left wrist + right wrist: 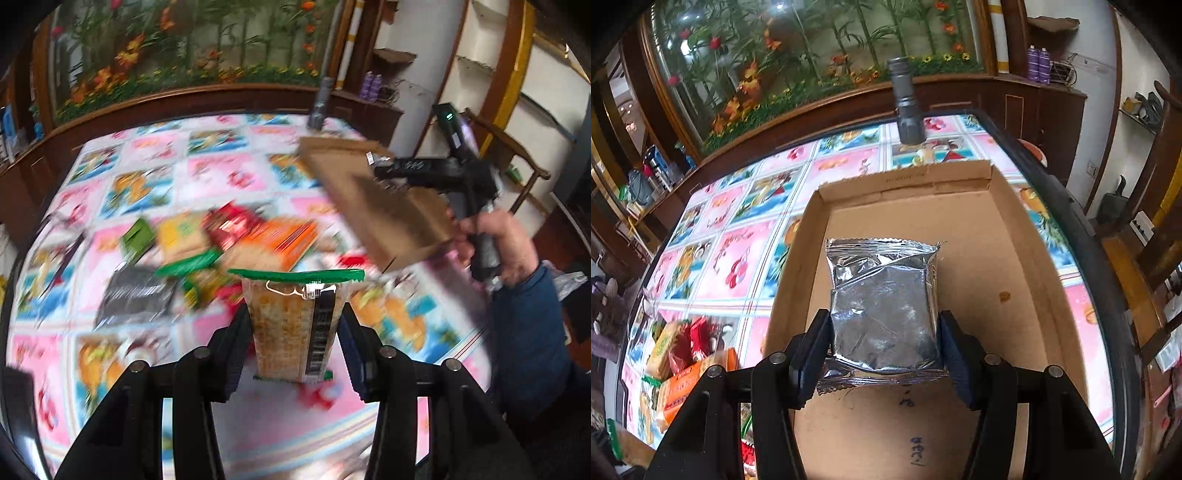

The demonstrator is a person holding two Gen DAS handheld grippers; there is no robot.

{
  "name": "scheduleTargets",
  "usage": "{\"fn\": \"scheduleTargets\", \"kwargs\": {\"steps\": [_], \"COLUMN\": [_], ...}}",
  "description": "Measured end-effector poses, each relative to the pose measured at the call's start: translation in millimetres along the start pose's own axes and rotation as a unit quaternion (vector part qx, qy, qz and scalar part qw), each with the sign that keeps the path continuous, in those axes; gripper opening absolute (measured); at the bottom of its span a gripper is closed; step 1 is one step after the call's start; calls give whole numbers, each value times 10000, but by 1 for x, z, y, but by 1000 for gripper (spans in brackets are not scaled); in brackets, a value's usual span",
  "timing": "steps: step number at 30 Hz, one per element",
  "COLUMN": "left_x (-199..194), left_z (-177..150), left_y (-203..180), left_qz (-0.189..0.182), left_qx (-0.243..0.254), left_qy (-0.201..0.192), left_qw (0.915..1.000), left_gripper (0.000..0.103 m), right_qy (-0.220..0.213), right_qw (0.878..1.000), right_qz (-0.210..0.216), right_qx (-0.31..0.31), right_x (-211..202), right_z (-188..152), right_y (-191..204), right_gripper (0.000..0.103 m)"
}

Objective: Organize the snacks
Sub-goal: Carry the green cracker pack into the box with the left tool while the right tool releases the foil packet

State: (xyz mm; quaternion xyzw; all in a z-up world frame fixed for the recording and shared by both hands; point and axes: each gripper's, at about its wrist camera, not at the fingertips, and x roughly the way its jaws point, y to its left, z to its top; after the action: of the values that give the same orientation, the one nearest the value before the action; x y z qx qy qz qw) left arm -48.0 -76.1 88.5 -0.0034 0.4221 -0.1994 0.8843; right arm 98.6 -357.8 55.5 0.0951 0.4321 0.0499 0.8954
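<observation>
- The left gripper point(293, 343) pinches a clear snack packet with a green top seal point(291, 325) between its 2 dark pads, holding it upright above the table; a barcode strip runs down the packet's right side.
- Behind that packet, a blurred heap of snack packets point(221, 243) lies on the patterned tablecloth point(207, 173): green, yellow, red and orange wrappers, with a dark silvery packet point(136, 295) at the heap's near left edge.
- In the left wrist view, the person's right hand point(498, 247) grips the handle of the right gripper, seen from the side at the frame's right; a shallow cardboard box point(373, 199) sits just beside it, blurred, and whether the box is lifted or resting on the table cannot be told from this view.
- In the right wrist view, the right gripper point(884, 350) is clamped on a silver foil packet point(884, 306), both pads pressed against its sides, with the packet over the open cardboard box point(1015, 258).
- The box floor under the foil packet shows a small brown stain at right and dark handwritten marks near the gripper.
- To the box's left, the heap of snack packets point(687, 358) lies near the table's corner, an orange carton among them.
- A grey cylindrical post point(907, 103) stands at the table's far edge, in front of a wood-framed panel of painted flowers point(798, 55).
</observation>
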Motion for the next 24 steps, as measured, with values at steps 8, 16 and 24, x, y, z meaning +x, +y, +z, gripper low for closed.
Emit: {"fn": "scheduleTargets", "kwargs": {"steps": [8, 16, 24], "left_x": [31, 85, 174], "left_z": [67, 133, 178], "left_y": [-34, -56, -63], "left_qz": [-483, -763, -808], "left_qx": [72, 7, -390], "left_qy": [-163, -50, 292], "left_qw": [9987, 9971, 9955], "left_gripper": [45, 45, 45], "right_qy": [-236, -483, -259], "right_qw": [9993, 9977, 9980], "right_qz": [-298, -447, -516], "right_qx": [72, 148, 272], "right_x": [-5, -4, 22], "right_z": [10, 27, 31], "right_y": [-15, -26, -40], "right_gripper": [62, 62, 62]}}
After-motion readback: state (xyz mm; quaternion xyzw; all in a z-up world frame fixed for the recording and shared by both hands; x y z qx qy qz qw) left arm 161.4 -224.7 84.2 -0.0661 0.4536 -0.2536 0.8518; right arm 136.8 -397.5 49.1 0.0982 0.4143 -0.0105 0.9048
